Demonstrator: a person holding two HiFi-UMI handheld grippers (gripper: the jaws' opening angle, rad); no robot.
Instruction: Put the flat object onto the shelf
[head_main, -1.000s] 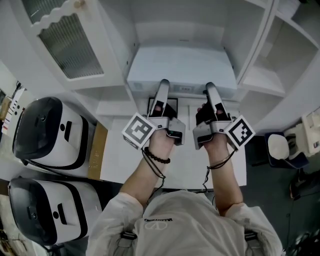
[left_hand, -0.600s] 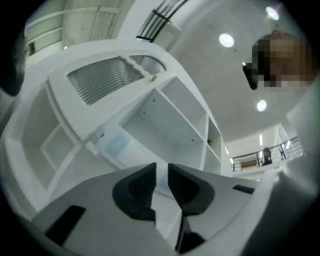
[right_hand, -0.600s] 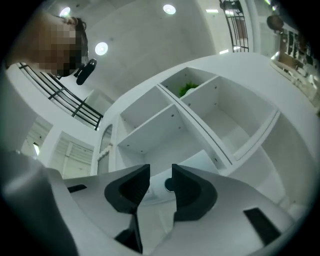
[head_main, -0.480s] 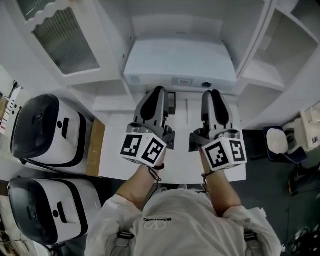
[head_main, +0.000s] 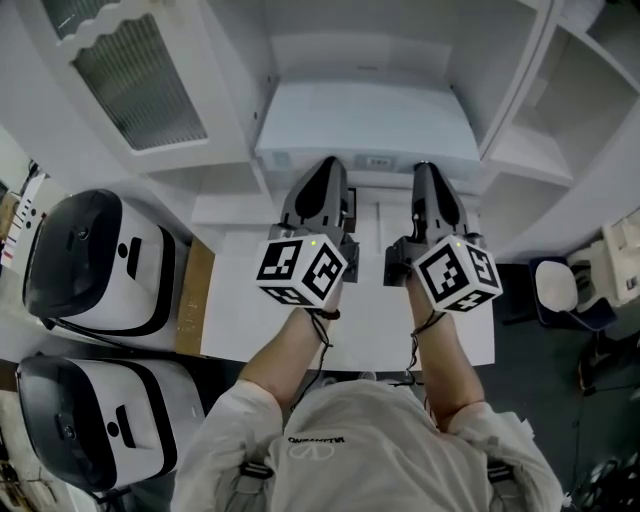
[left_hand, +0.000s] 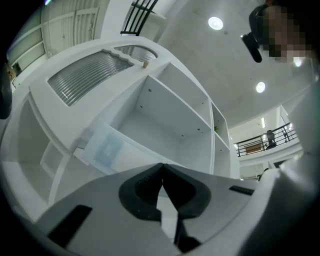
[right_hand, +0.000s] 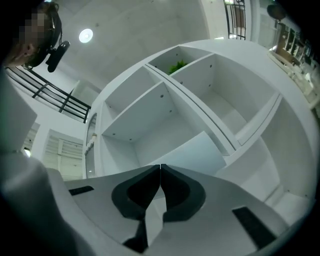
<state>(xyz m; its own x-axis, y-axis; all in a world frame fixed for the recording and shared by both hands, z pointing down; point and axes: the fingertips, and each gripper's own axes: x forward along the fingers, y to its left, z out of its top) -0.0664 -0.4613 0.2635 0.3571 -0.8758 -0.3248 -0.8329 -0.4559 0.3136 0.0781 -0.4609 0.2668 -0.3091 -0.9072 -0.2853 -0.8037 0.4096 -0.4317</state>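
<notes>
The flat object (head_main: 365, 120) is a pale white panel lying in the middle compartment of the white shelf unit (head_main: 360, 45). Both grippers point at its front edge from above the table. My left gripper (head_main: 325, 166) is shut, its tips touching each other with nothing between them. My right gripper (head_main: 423, 170) is shut and empty as well. In the left gripper view the panel (left_hand: 107, 150) shows beyond the closed left gripper (left_hand: 161, 166). The right gripper view has the panel (right_hand: 197, 150) behind the closed right gripper (right_hand: 160, 167).
A white table (head_main: 370, 320) lies under my forearms. Two white-and-black appliances (head_main: 95, 265) (head_main: 85, 420) stand at the left. A ribbed-glass cabinet door (head_main: 130, 85) hangs open at upper left. More shelf compartments (head_main: 575, 110) are on the right, and a stool with clutter (head_main: 560, 295) stands low at the right.
Both grippers went from wide open to shut. They rolled so the marker cubes now face up, and rose a little in front of the panel.
</notes>
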